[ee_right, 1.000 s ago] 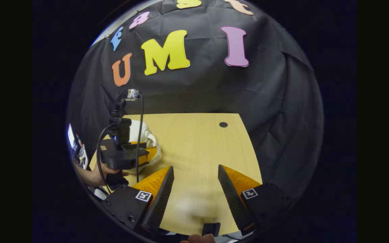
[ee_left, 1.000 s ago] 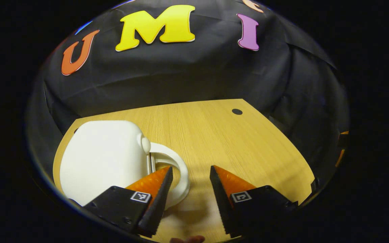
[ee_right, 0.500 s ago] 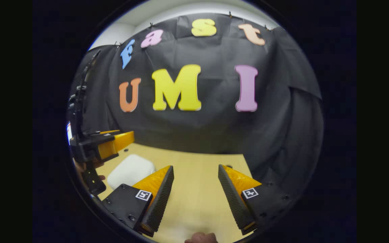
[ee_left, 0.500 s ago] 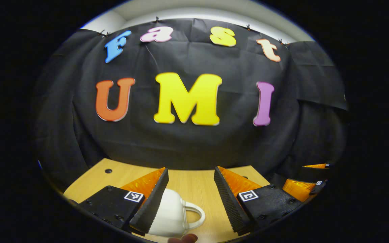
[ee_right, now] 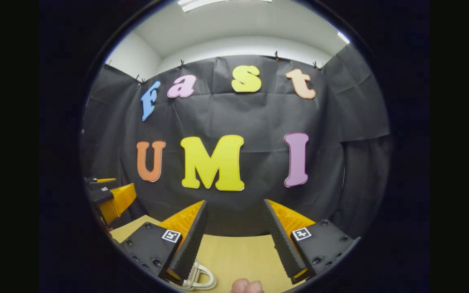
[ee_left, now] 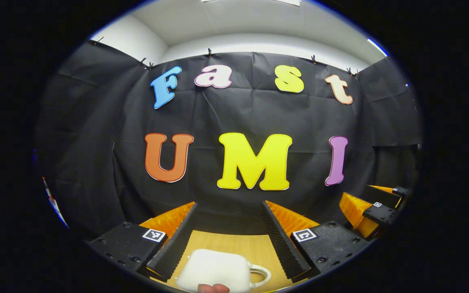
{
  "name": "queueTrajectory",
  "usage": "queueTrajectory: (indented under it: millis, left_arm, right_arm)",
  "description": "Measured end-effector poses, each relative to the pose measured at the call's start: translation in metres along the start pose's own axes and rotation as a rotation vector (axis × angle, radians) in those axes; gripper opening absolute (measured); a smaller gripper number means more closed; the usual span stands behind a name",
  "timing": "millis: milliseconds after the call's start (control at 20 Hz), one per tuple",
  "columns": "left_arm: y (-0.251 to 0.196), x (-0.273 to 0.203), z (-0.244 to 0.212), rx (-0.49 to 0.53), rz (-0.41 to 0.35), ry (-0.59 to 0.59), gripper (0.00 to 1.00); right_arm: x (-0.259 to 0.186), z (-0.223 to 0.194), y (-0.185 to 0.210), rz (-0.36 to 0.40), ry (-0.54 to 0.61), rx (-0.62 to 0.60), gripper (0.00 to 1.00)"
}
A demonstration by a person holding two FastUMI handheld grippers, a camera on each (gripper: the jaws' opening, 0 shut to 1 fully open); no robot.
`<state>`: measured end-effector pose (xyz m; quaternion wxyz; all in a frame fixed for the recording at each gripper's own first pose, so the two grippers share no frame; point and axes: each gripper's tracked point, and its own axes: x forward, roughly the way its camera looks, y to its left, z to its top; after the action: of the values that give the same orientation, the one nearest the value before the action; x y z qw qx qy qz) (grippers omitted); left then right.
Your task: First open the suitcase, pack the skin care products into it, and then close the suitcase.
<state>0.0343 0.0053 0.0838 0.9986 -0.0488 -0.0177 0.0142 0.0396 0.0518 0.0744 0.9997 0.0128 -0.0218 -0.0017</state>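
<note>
A small white suitcase (ee_left: 214,268) lies shut on the wooden table (ee_left: 234,242), its looped handle (ee_left: 260,276) pointing right. My left gripper (ee_left: 229,205) hangs above it, open, aimed at the booth wall, with nothing between its fingers. In the right gripper view the suitcase handle (ee_right: 200,279) peeks out under the left finger of my right gripper (ee_right: 235,202), which is open too and held off the table (ee_right: 238,256). Each gripper shows in the other's view: the right gripper (ee_left: 375,209) at the right edge, the left gripper (ee_right: 110,197) at the left edge.
The black cloth wall stands close behind the table's far edge. A person's fingertip (ee_left: 213,288) shows at the bottom of the left gripper view, and a fingertip (ee_right: 246,286) at the bottom of the right gripper view.
Both grippers have risen and tilted up from the table toward the wall. The left gripper has come away from the suitcase handle, and the suitcase has slid to the bottom of both views.
</note>
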Motion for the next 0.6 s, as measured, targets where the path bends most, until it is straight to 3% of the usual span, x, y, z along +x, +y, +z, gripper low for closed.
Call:
queueTrajectory:
  millis: [300,600]
  left_arm:
    - [0.007,-0.014,-0.005,0.018,-0.009,0.006,0.97]
    - [0.018,-0.016,-0.004,0.026,0.001,-0.001,0.97]
  right_arm:
    - [-0.011,-0.005,0.04,0.049,-0.026,-0.037,0.8]
    - [-0.009,-0.005,0.052,0.067,-0.028,-0.028,0.81]
